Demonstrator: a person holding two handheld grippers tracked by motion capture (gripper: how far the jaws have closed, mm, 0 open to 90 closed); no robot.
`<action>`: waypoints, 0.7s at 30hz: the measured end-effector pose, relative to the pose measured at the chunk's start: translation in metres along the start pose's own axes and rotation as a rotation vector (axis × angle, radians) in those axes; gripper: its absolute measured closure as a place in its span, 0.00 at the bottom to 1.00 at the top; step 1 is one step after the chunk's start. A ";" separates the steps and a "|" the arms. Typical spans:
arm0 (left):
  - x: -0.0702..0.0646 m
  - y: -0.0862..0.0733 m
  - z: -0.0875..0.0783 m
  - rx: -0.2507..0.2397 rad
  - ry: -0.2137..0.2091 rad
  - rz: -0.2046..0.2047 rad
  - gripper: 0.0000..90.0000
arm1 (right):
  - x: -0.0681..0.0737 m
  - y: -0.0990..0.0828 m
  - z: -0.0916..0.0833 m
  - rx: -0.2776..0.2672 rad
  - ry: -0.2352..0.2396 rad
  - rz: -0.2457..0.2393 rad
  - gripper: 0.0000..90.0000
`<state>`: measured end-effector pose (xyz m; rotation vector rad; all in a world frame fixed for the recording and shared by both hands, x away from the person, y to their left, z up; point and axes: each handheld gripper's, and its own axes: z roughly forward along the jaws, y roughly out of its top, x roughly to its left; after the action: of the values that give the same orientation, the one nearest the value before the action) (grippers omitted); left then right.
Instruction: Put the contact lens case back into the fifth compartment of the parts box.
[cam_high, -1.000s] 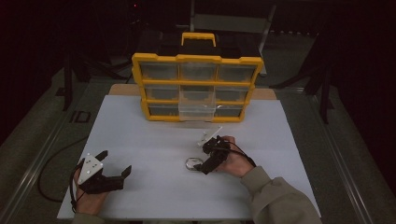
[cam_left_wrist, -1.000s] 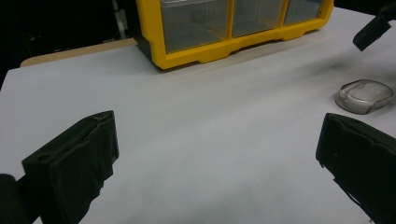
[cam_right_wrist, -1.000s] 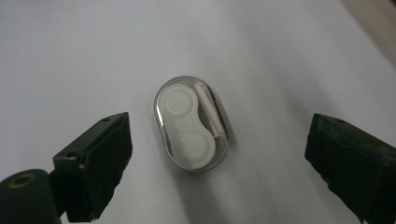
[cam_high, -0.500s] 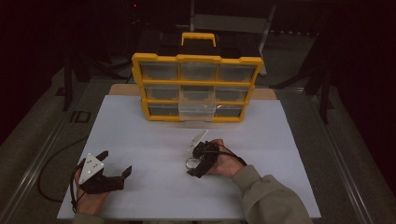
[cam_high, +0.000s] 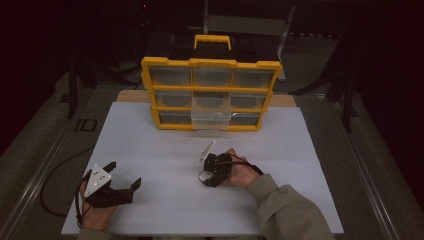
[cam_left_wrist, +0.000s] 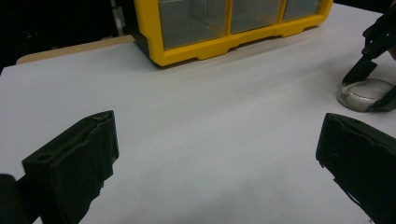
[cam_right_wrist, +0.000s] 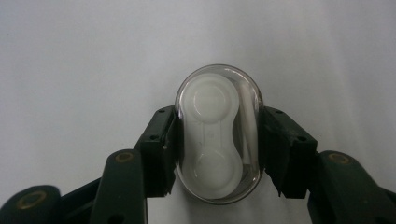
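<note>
A clear oval case (cam_right_wrist: 218, 135) with a white two-cup insert lies on the white table (cam_high: 165, 150). My right gripper (cam_right_wrist: 218, 149) has just been closing its jaws, and its pads now press on both long sides of the case. In the high view that gripper (cam_high: 204, 176) points down and left at the case (cam_high: 201, 175), right of the table's centre. In the left gripper view the case (cam_left_wrist: 366, 93) sits at the far right between the right gripper's fingertips (cam_left_wrist: 359, 72). My left gripper (cam_high: 123, 174) rests open near the front left corner, with only bare table between its jaws (cam_left_wrist: 215, 154).
A yellow organizer (cam_high: 210, 95) with clear drawers stands upright at the back of the table, also seen in the left gripper view (cam_left_wrist: 224, 28). Its bottom middle drawer (cam_high: 211, 119) is pulled partly out. Dark floor lies past the table's edges.
The right hand has shifted left and slightly down over the case, and its jaws have gone from open to shut on it. The left gripper has stayed put.
</note>
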<state>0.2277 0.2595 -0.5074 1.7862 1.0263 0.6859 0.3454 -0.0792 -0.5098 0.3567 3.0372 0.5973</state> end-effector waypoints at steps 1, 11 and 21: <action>0.000 0.000 0.000 0.000 0.000 0.000 0.00 | 0.000 0.000 0.000 0.003 -0.001 0.003 0.54; -0.001 0.000 0.001 0.002 0.000 0.002 0.00 | -0.003 -0.001 -0.006 -0.015 0.014 0.051 0.54; -0.001 0.000 0.001 0.002 0.003 0.002 0.00 | -0.005 -0.002 -0.018 -0.043 0.019 0.101 0.54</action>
<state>0.2282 0.2585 -0.5082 1.7886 1.0275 0.6890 0.3483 -0.0884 -0.4934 0.5077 3.0331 0.6740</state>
